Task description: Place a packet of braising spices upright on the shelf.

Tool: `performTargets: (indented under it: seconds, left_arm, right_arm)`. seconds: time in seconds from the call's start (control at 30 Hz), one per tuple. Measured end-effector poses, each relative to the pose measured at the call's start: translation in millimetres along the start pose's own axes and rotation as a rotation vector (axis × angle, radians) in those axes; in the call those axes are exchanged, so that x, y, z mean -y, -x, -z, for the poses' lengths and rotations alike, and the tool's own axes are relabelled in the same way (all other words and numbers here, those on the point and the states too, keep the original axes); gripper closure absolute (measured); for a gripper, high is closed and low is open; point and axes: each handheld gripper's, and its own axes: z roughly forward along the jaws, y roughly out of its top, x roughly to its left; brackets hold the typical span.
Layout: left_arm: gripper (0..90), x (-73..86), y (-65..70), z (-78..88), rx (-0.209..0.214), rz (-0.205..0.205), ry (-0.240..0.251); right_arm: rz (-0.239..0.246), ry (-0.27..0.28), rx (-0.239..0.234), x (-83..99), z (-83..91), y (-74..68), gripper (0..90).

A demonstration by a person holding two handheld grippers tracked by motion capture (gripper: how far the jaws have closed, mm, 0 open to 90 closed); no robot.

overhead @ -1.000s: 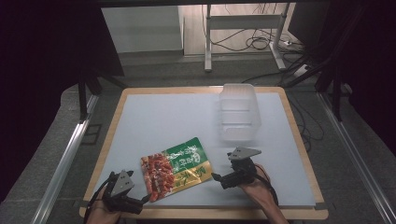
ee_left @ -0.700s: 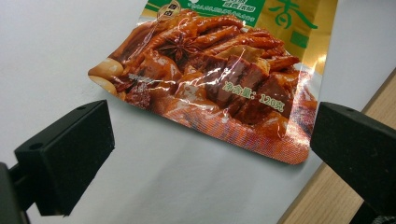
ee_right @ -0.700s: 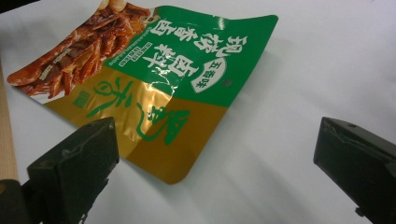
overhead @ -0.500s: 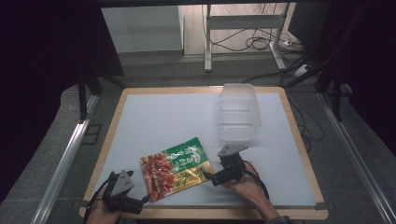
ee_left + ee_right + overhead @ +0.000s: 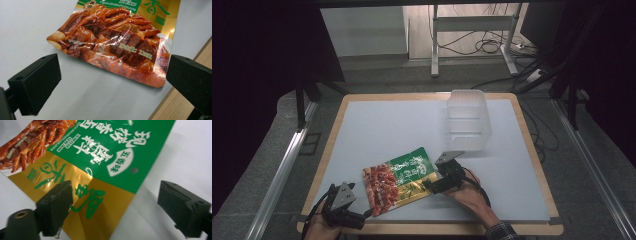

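While the snack packet [image 5: 400,179] lies flat near the counter's [image 5: 387,125] front edge, the left tool [image 5: 343,206] and right tool [image 5: 438,183] gape wide at its opposite ends, gripping nothing

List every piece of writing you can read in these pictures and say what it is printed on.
"净含量: 120克": on the snack pouch, over the food photo.
"五香味": white oval on the pouch's green band.
Large white characters on that band and green ones on the gold part: cropped or upside down, unreadable.
Small print: too blurred.

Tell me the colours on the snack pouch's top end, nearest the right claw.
Green band with white characters above a gold panel on the snack pouch, clearest in the right gripper view.
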Motion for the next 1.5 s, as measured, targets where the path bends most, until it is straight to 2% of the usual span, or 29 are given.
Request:
performTargets:
  seconds: [0.27, 0.3, 0.4, 0.53, 0.73, 0.83, 0.9, 1.0, 1.3, 1.5]
  left_arm:
    - [0.0, 0.1, -0.2, 0.0, 0.0, 0.002, 0.001]
    - [0.0, 0.1, -0.2, 0.0, 0.001, 0.002, 0.001]
    - [0.0, 0.2, -0.4, 0.0, 0.001, 0.003, 0.002]
    - [0.0, 0.2, -0.4, 0.0, 0.001, 0.003, 0.002]
    - [0.0, 0.3, -0.4, 0.0, 0.001, 0.003, 0.001]
    - [0.0, 0.3, -0.7, 0.1, 0.002, 0.002, 0.001]
    - [0.0, 0.3, -0.7, 0.2, 0.002, 0.003, 0.001]
    - [0.0, 0.4, -0.8, 0.2, 0.002, 0.003, 0.002]
    - [0.0, 0.5, -0.9, 0.3, 0.002, 0.006, 0.003]
    - [0.0, 0.5, -1.3, 0.7, 0.001, 0.007, 0.003]
  right_arm:
    - [0.019, -0.005, -0.013, -8.7, -10.6, -2.1, 29.0]
    - [0.022, 0.001, -0.026, -12.5, -12.9, -1.6, 34.7]
    - [0.033, 0.005, -0.034, -16.4, -15.2, -2.1, 43.1]
    - [0.063, 0.004, -0.019, -22.2, -17.9, -2.1, 56.2]
    - [0.04, 0.003, -0.02, -30.5, -20.6, 1.8, 71.8]
    - [0.019, -0.025, -0.047, -32.5, -22.2, 2.3, 82.6]
    - [0.024, -0.03, -0.056, -33.6, -21.5, 0.3, 88.5]
    - [0.015, -0.025, -0.058, -38.7, -16.9, -1.4, 88.9]
    - [-0.02, 0.013, -0.117, -61.1, 2.9, -3.5, 88.8]
    - [-0.008, 0.033, -0.132, -76.8, 14.5, -7.6, 88.7]
